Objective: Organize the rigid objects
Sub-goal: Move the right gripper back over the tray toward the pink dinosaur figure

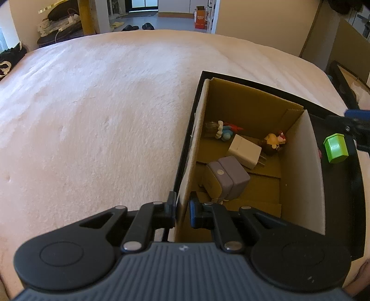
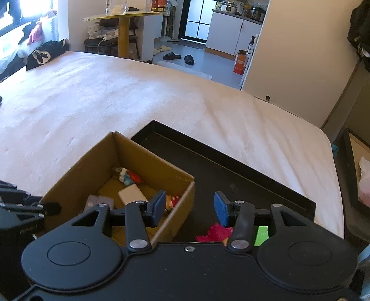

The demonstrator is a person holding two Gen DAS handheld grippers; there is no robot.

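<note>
Mid-sort: left gripper pinches the cardboard box wall, steadying it. Right gripper spread, empty; next, probably reach down for near green block.

— How is the light ahead of my jaws?

— Soft daylight comes from the window far to the left, blown out to white. The bedspread is evenly bright and pinkish.

— Shadows?

— The cardboard box is dim inside, the black tray nearly featureless.

— Sharpness?

— My view is slightly soft; fisheye bends every edge, corners dark.
</note>
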